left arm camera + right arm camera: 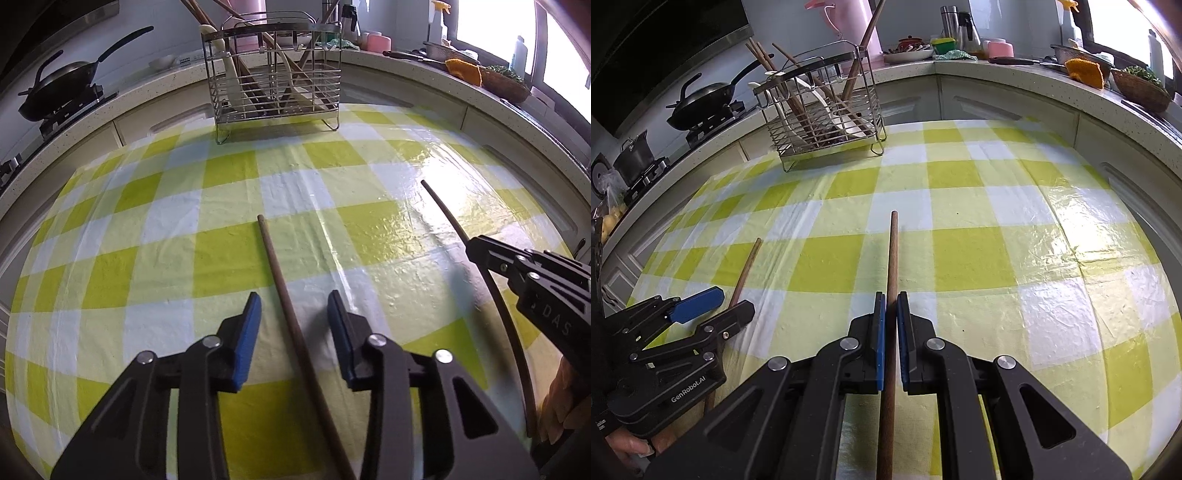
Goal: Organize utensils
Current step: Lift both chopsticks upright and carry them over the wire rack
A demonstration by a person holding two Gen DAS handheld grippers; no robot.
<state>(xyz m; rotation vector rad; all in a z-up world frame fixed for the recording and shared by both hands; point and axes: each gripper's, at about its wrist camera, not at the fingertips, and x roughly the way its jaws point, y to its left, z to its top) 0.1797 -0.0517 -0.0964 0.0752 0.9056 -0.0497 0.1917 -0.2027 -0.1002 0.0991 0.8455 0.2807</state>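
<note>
Holding one chopstick in the right gripper, we straddle another with the left.

From the left wrist view, our left gripper (293, 308) stands with its jaws apart around a brown chopstick (284, 295) that lies between the blue pads (248, 332) without touching them; it points toward the far wire utensil rack (275, 79) on the green-checked counter (147, 221). At the right edge our right gripper (476, 247) carries a dark chopstick (450, 218). From the right wrist view, that right gripper (891, 308) is clamped on its chopstick (893, 258), which runs straight ahead above the cloth. Near left, our left gripper (727, 301) sits over the other chopstick (748, 266), and far left the rack (823, 114) already holds chopsticks and spoons.
</note>
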